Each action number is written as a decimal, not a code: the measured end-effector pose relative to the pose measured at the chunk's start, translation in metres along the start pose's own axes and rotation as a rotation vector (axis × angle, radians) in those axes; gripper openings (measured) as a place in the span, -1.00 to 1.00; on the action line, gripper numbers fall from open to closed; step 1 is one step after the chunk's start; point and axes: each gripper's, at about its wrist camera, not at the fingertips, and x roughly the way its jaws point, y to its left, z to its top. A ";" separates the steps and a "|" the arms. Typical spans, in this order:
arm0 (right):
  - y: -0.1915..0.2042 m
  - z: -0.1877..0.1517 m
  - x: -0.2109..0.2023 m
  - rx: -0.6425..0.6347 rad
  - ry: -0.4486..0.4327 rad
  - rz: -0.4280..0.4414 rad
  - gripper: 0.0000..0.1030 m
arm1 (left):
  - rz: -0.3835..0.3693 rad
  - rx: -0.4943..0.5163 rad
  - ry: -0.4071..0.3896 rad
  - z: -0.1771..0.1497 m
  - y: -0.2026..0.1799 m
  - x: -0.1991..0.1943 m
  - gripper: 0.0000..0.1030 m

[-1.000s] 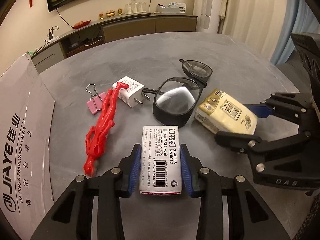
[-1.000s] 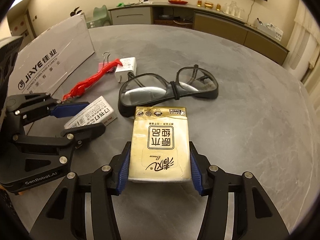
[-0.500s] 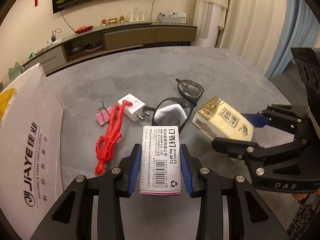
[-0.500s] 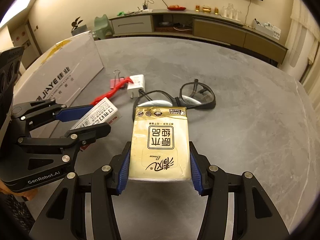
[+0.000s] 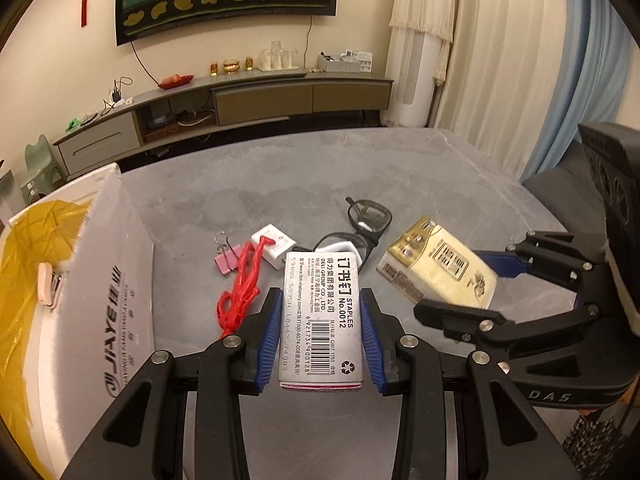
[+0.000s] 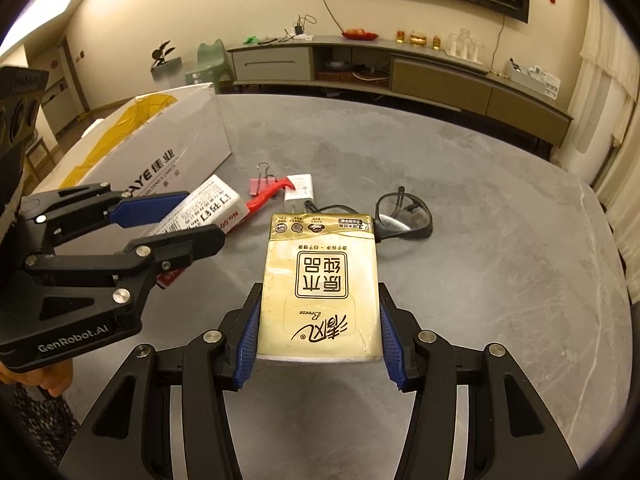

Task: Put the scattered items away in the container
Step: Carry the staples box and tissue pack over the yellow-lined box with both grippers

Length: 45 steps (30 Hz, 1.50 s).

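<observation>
Both loads have come up off the worktop (image 5: 400, 168) since a second ago: the items left on it now look smaller and lower in both wrist views, and the box at my left has come into fuller view, its opening now exposed. I judge both pick-ups complete and the carry to the container begun.

My left claw (image 5: 320, 336) is closed on the staple box (image 5: 322, 316), blue pads pressed to its long sides, label up, held clear above the surface. My right claw (image 6: 316, 336) is likewise closed on the tissue pack (image 6: 320, 288), gripped at its near end, the far end projecting forward.

Ahead of the left claw, on the worktop: the red plastic clip (image 5: 240, 288) lying lengthwise, the pink binder clip (image 5: 226, 260) touching its far end, the white charger plug (image 5: 272, 244) just beside that. Further out and toward my right claw, the black-framed glasses (image 5: 368, 220). Four items are still to be collected.

To the left of my left claw stands the container, a white cardboard box (image 5: 116, 280) lined with a yellow bag (image 5: 36, 240). One small pale clip-like object (image 5: 46, 284) rests inside against the lining; the rest of the interior is outside the frame, so I cannot state its full contents. The near wall stands between my left load and the opening; the load must clear that rim.
</observation>
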 end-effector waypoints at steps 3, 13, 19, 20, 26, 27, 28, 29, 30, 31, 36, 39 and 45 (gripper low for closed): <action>0.004 0.001 -0.007 -0.006 -0.009 0.000 0.06 | 0.003 0.005 -0.019 0.002 -0.002 -0.011 -0.24; 0.019 0.004 -0.029 -0.023 -0.039 -0.007 0.06 | 0.014 0.001 -0.066 0.008 -0.001 -0.043 -0.24; 0.028 0.007 -0.041 -0.038 -0.056 -0.010 0.06 | 0.020 -0.006 -0.092 0.010 0.003 -0.062 -0.24; 0.029 0.007 -0.043 -0.040 -0.057 -0.010 0.06 | 0.021 -0.007 -0.097 0.010 0.002 -0.064 -0.24; 0.041 0.007 -0.053 -0.059 -0.073 -0.013 0.06 | 0.029 -0.017 -0.117 0.009 0.006 -0.080 -0.24; 0.043 0.007 -0.055 -0.062 -0.076 -0.013 0.06 | 0.031 -0.018 -0.122 0.009 0.007 -0.083 -0.24; 0.044 0.008 -0.057 -0.065 -0.080 -0.013 0.06 | 0.033 -0.020 -0.128 0.009 0.008 -0.086 -0.24; 0.046 0.008 -0.059 -0.068 -0.084 -0.012 0.06 | 0.034 -0.022 -0.133 0.009 0.010 -0.089 -0.24; 0.048 0.009 -0.061 -0.071 -0.089 -0.012 0.06 | 0.036 -0.025 -0.139 0.009 0.011 -0.093 -0.24; 0.050 0.009 -0.063 -0.073 -0.093 -0.011 0.06 | 0.038 -0.029 -0.145 0.009 0.013 -0.096 -0.24; 0.062 0.011 -0.069 -0.089 -0.108 -0.009 0.06 | 0.052 -0.054 -0.167 0.006 0.025 -0.112 -0.24; 0.071 0.013 -0.071 -0.103 -0.117 -0.005 0.06 | 0.060 -0.069 -0.176 0.007 0.033 -0.120 -0.24; 0.090 0.018 -0.071 -0.126 -0.130 0.003 0.06 | 0.074 -0.091 -0.193 0.002 0.048 -0.134 -0.24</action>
